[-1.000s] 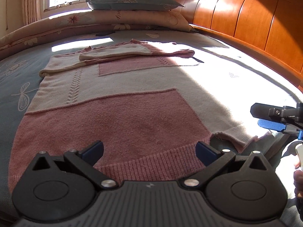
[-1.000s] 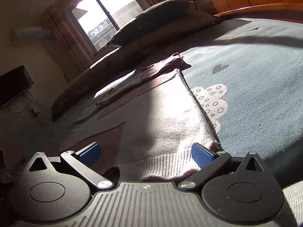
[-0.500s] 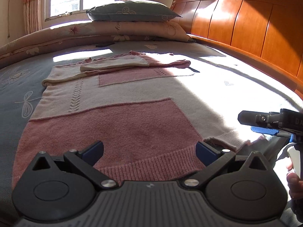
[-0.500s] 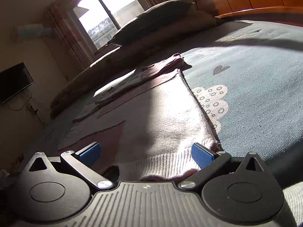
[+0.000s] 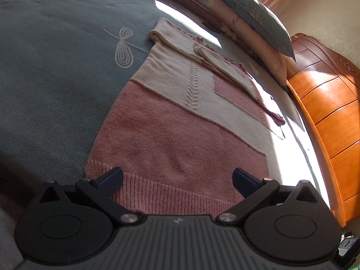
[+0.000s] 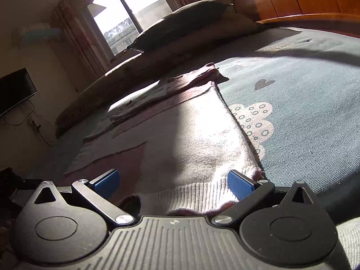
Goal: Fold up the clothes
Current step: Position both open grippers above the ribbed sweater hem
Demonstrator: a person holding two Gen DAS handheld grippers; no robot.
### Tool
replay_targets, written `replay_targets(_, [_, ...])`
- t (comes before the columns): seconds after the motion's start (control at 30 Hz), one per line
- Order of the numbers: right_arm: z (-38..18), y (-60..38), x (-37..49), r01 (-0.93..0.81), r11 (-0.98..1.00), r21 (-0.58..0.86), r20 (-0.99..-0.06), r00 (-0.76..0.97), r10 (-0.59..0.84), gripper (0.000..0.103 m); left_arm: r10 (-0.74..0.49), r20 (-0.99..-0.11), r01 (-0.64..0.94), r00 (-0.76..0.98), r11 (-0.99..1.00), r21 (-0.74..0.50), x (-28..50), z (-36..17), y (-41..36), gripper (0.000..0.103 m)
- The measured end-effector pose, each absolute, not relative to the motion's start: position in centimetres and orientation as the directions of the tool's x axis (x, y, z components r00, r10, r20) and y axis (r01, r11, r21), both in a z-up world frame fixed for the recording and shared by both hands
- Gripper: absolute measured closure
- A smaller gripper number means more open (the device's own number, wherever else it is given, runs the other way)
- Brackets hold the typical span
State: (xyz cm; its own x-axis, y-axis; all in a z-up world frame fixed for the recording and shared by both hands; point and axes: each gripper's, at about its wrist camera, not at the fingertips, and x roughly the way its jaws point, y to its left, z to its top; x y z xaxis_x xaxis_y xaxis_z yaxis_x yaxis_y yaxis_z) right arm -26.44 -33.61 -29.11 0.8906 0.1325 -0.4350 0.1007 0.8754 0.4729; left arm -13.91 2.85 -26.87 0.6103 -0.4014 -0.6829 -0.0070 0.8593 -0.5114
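On the teal bed [image 5: 51, 94] lies my fuzzy pink-and-cream knit sweater [image 5: 171, 135], flat; left claw [image 5: 177, 180] and right claw [image 6: 173, 183] gape wide over its ribbed hem.

The left black two-finger gripper with blue pads [image 5: 177, 180] is tilted, jaws spread wide. The right black gripper with blue pads [image 6: 173, 181] sits low, jaws likewise wide apart.
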Motion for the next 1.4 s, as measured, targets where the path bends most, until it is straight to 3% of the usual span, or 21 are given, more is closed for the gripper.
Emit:
replay_targets(0.2, [-29.1, -33.8, -26.4, 0.099, 0.869, 0.485, -0.43, 0.892, 0.138, 0.0, -0.375, -0.679, -0.043, 0.631, 0.857, -0.513, -14.3, -26.1, 3.7, 0.001])
replay_targets(0.37, [-29.1, -33.5, -26.3, 0.1, 0.879, 0.467, -0.438, 0.889, 0.131, 0.0, -0.456, -0.654, 0.052, 0.604, 0.841, -0.538, -14.4, -25.8, 1.0, 0.001])
replay_targets(0.53, [-29.1, -33.6, -26.4, 0.097, 0.877, 0.47, -0.436, 0.89, 0.135, 0.0, -0.458, -0.695, 0.064, 0.554, 0.856, -0.513, -14.6, -26.7, -0.8, 0.001])
replay_targets(0.8, [-29.1, -33.4, -26.2, 0.099, 0.882, 0.46, -0.441, 0.888, 0.13, 0.0, -0.5, -0.658, 0.083, 0.563, 0.826, -0.557, -14.9, -26.0, -0.9, 0.001])
replay_targets(0.97, [-29.2, -33.6, -26.3, 0.095, 0.88, 0.465, -0.438, 0.889, 0.135, 0.0, -0.486, -0.693, 0.088, 0.533, 0.846, -0.526, -14.8, -26.7, -2.1, 0.001])
replay_targets(1.2, [-29.1, -33.5, -26.3, 0.097, 0.882, 0.461, -0.44, 0.888, 0.132, 0.0, -0.439, -0.664, 0.285, 0.605, 0.898, -0.335, -16.9, -24.7, -5.9, 0.001])
replay_targets(1.4, [-29.1, -33.7, -26.4, 0.093, 0.874, 0.476, -0.433, 0.89, 0.141, 0.0, -0.373, -0.6, 0.509, 0.707, 0.858, 0.067, -19.9, -24.4, -11.4, 0.001])
